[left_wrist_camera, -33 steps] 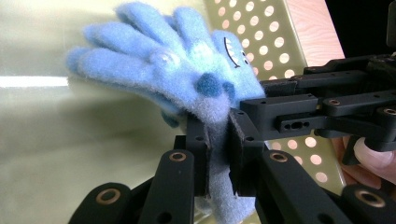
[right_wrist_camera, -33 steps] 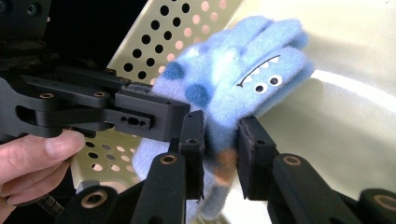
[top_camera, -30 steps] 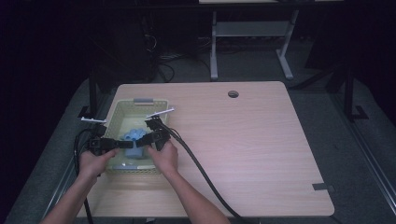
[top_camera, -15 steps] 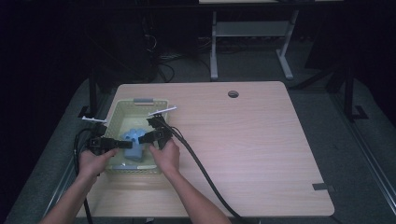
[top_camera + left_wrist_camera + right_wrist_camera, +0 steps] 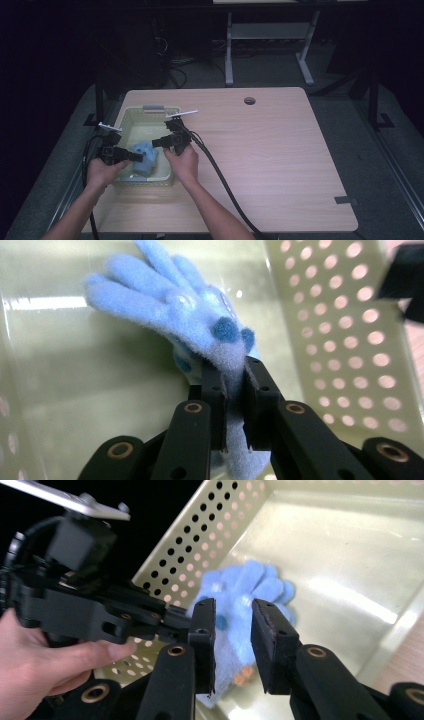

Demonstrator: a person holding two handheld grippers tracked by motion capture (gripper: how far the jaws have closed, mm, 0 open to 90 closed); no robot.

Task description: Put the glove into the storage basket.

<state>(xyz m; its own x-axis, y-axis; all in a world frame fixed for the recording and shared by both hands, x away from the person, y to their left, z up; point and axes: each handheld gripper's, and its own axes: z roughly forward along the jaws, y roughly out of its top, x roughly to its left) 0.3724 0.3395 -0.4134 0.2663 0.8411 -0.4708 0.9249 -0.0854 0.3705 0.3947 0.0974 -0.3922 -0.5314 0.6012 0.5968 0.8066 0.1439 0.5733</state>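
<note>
A fuzzy light-blue glove (image 5: 146,159) with darker blue dots lies in a pale green perforated basket (image 5: 126,119). My left gripper (image 5: 134,156) comes in from the left. In the left gripper view its pads (image 5: 214,390) are shut on the glove's (image 5: 175,305) cuff end, having just eased very slightly. My right gripper (image 5: 156,143) hovers over the basket's right side. Its jaws have just opened a little, and in the right gripper view the gripper (image 5: 233,615) has nothing between them. There the glove (image 5: 252,587) lies beyond the jaws, beside the left gripper (image 5: 100,610).
The basket stands at the left of a light wooden table (image 5: 280,160), near its left edge. A cable hole (image 5: 249,100) sits at the back. A black cable (image 5: 225,185) trails from the right gripper across the table toward the front edge. Dark floor surrounds the table.
My right gripper has lifted a little and drawn back from the glove. The left gripper has stayed in place, still on the glove.
</note>
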